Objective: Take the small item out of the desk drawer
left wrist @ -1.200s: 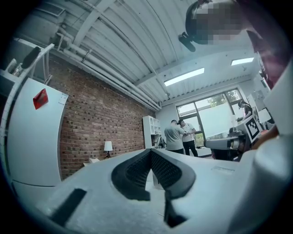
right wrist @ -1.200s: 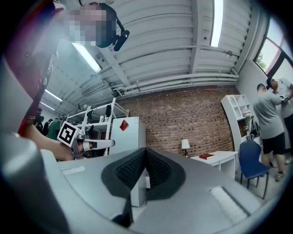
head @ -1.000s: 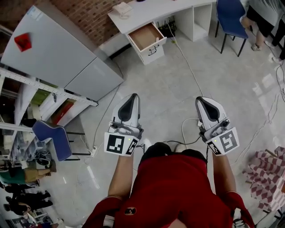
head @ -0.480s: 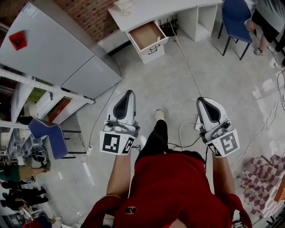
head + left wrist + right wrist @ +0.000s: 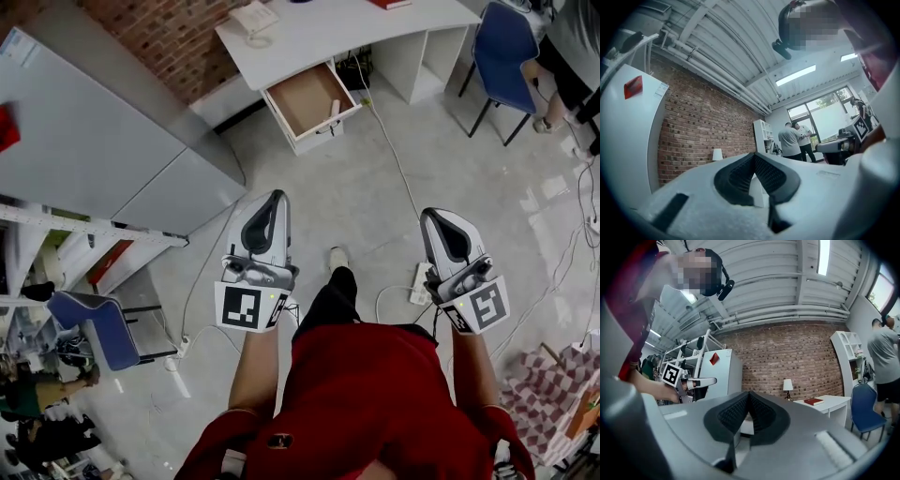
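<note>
Left tongs (image 5: 274, 199): pinched together, empty, pointing toward the far surface.
Right tongs (image 5: 434, 216): also closed on nothing, carried level beside the left. Probably just in transit, with nothing in reach.
Drawer (image 5: 302, 92): pulled out beneath the white surface (image 5: 328, 33), well apart from both tongs.
Small item (image 5: 335, 109): pale, in the drawer's near right corner; too small to identify.

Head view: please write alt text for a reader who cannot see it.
A person in a red top, seen from above, holds the left gripper and the right gripper in front over a grey floor, both shut and empty. Ahead stands a white desk with its drawer open, by a brick wall.
</note>
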{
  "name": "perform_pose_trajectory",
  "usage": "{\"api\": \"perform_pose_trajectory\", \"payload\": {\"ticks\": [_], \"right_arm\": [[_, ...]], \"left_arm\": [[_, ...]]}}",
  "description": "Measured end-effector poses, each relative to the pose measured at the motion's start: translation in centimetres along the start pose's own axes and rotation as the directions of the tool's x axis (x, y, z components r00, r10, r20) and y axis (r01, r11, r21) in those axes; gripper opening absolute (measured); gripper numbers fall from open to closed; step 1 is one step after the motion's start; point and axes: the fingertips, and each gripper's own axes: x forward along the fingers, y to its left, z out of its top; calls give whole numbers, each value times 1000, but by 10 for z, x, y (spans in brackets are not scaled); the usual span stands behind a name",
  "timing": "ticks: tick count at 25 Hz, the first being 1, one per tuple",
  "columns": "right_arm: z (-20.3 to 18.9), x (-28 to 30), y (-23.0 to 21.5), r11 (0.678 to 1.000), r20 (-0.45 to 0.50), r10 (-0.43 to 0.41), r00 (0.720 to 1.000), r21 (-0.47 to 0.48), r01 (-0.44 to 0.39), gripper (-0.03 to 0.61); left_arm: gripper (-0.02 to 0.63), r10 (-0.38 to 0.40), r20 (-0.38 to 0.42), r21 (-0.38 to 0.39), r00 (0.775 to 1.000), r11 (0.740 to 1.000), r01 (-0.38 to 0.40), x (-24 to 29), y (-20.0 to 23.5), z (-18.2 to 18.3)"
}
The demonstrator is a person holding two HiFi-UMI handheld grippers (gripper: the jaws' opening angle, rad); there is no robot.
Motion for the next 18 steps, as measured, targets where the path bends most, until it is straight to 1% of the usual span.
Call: {"api": "perform_pose_trajectory", "payload": {"ticks": [2,4,6,8,11,14,18], "right_arm": [[-4,40,-16,1000,-9,-9,1000,8,9,12],[-13,77,-34,1000,-41,-30,999,6,30,12],[-19,110,-48,999,-56,-50,997,7,51,12],[-20,139,-61,998,-51,-68,996,10,69,12],[-21,175,-79,997,-63,-77,995,-13,76,12],[-23,202,-92,997,-67,-72,995,-7,72,12],[-28,232,-111,997,-69,-73,995,-1,73,12]], "left_arm": [[3,-8,-13,7,1000,1000,8,31,35,-13],[3,-18,-24,-7,1000,1000,18,61,68,-24],[3,-38,-31,-23,999,999,37,86,95,-34],[3,-61,-34,-37,998,998,59,108,115,-45],[3,-78,-32,-68,996,995,75,135,136,-58],[3,-85,-35,-95,996,992,82,154,148,-69],[3,-95,-46,-107,994,990,90,176,159,-81]]}}
